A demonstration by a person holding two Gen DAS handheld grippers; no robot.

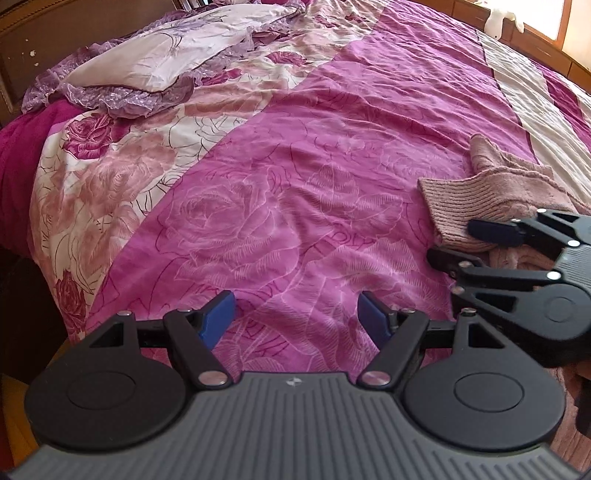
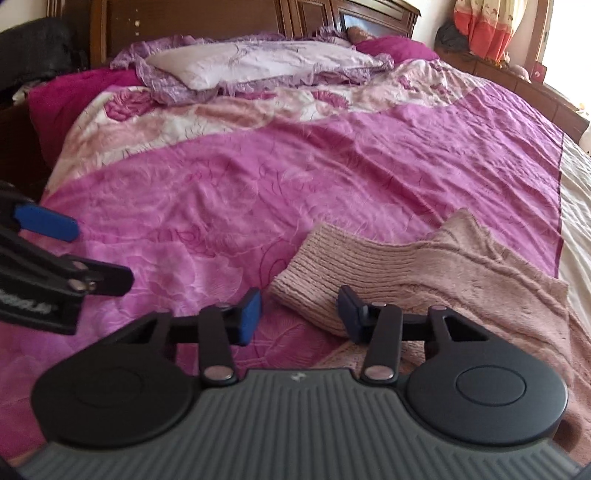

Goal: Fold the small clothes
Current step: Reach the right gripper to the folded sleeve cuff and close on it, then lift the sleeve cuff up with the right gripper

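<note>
A pink knit garment (image 2: pixel 424 266) lies crumpled on the right side of the pink rose-print bedspread (image 2: pixel 295 177), its ribbed cuff (image 2: pixel 314 273) pointing left. My right gripper (image 2: pixel 300 314) is open and low over the cuff's near corner, with the left pad (image 2: pixel 249 314) on the bedspread side and the right pad (image 2: pixel 349 314) over the knit. In the left wrist view the same garment (image 1: pixel 509 181) and the right gripper (image 1: pixel 450 240) sit at the right edge. My left gripper (image 1: pixel 295 317) is wide open above bare bedspread, left of the garment, holding nothing.
A white pillow with purple lace trim (image 1: pixel 155 59) lies at the head of the bed against a dark wooden headboard (image 2: pixel 192 22). The bed's left edge (image 1: pixel 22 177) drops off. A cream stripe of the cover (image 1: pixel 532 110) runs at the right. A white plush toy (image 1: pixel 496 18) sits by the window.
</note>
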